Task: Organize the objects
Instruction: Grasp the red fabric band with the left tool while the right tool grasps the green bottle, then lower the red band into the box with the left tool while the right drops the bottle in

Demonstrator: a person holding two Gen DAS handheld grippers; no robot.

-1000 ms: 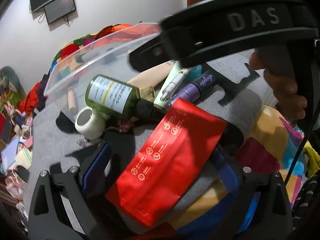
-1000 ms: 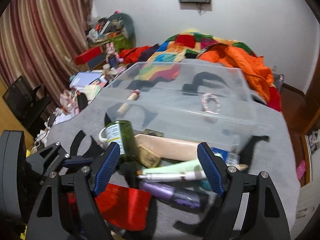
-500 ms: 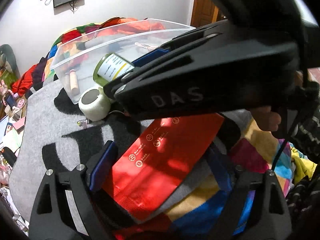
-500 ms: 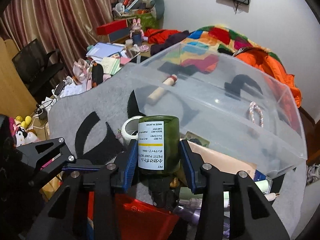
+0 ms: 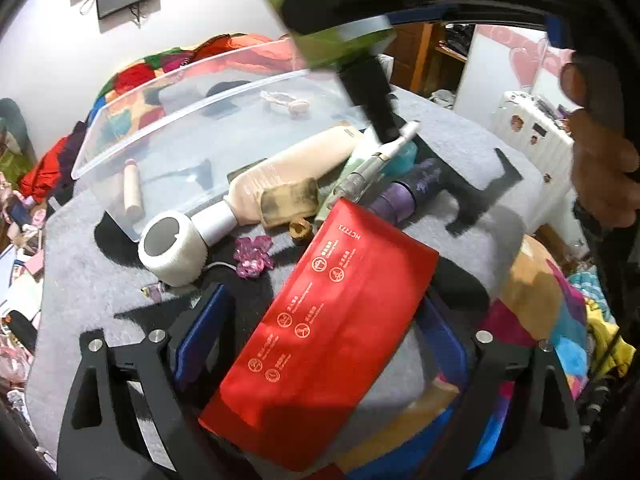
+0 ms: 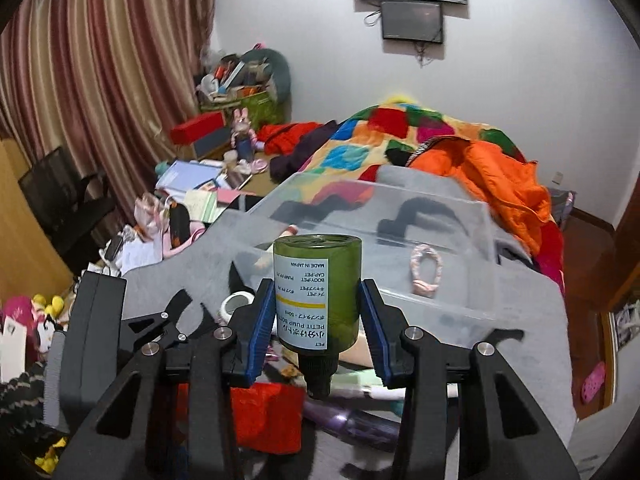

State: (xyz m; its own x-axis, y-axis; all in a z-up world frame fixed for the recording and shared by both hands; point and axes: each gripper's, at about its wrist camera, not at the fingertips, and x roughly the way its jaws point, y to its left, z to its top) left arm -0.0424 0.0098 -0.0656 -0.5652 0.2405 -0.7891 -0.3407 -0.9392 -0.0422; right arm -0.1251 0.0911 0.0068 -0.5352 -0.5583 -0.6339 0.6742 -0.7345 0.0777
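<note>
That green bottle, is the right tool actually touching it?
Touching. In the right wrist view both blue pads of the right tool press the sides of the green bottle, held off the pile.

Green bottle (image 6: 317, 294) between right tongs (image 6: 318, 330)

green bottle (image 5: 340, 20) blurred and cut off at the top edge, label unreadable.

bin (image 6: 460, 216): open top, roomy | front: tubes (image 5: 288, 168) crowd wall
</note>
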